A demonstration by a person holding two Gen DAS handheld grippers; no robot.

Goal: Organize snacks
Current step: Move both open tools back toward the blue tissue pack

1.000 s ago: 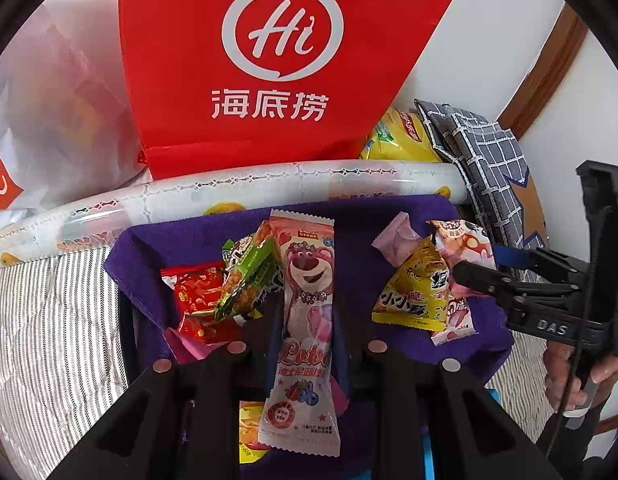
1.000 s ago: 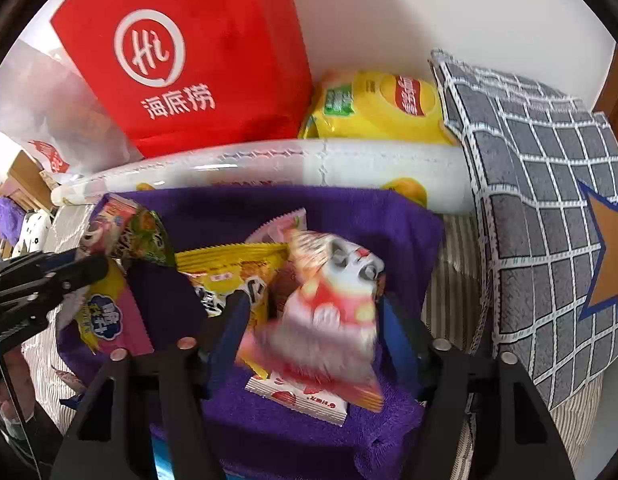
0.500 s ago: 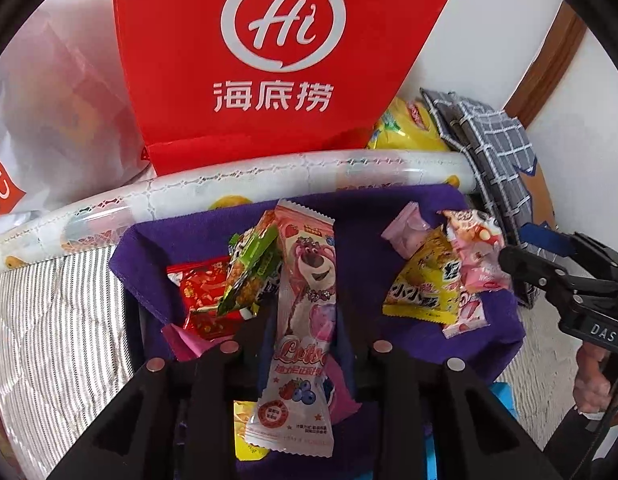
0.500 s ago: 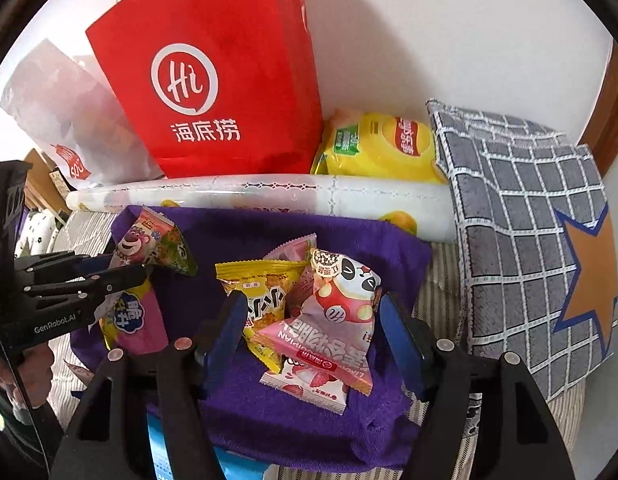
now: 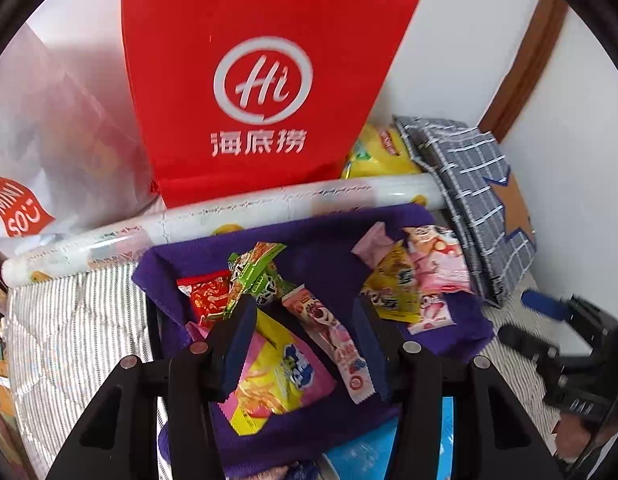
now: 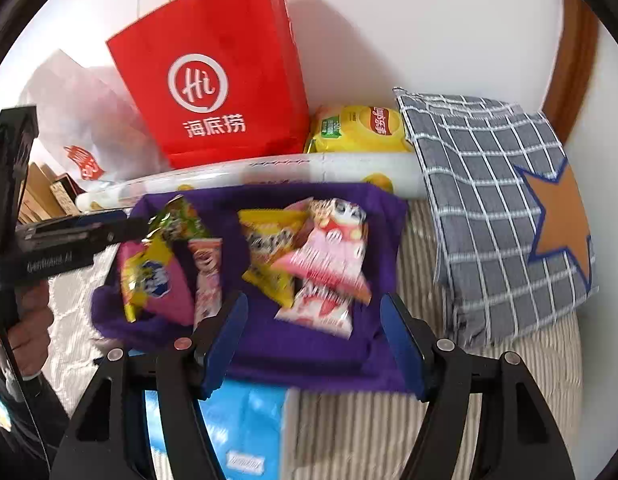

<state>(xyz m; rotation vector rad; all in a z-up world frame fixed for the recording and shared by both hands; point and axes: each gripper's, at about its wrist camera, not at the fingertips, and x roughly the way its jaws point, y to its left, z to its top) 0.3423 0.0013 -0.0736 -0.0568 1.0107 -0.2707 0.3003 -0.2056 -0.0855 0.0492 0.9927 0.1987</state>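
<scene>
Snacks lie on the purple towel (image 6: 317,360) in two piles. Left tool (image 5: 305,344) has just been opening; the pink bear packet (image 5: 329,332) lies loose between its jaws. Right tool (image 6: 313,340) stands open, holding nothing.

striped bed (image 6: 389,432), purple towel (image 6: 309,360) (snacks on it), checked pillow (image 6: 489,200)

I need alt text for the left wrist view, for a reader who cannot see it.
The open left gripper hangs over snack packets, including a long pink bear packet, lying loose on a purple cloth. A red paper bag stands behind, against the white wall.
</scene>
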